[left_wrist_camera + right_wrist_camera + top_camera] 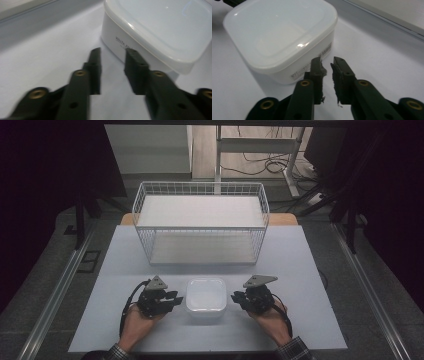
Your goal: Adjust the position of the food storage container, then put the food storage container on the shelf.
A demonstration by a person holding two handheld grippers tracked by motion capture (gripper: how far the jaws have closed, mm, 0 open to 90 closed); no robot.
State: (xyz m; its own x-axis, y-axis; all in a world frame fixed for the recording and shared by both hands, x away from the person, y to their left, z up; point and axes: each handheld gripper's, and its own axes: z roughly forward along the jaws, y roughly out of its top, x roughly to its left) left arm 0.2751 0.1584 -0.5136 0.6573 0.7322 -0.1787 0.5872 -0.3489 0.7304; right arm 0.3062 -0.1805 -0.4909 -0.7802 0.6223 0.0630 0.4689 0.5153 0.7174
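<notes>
Both hand-held grippers, left [172, 298] and right [236, 297], sit released, flanking the lidded white container [206, 299] at 9 and 3 o'clock; uneven squeezing could skid it.

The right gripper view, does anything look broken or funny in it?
Yes. The right tool's pads look worn: their inner faces are ragged and crumbly, with little dark bits hanging off the edges. The white lidded box beside it looks whole, its lid flat and shut.
</notes>
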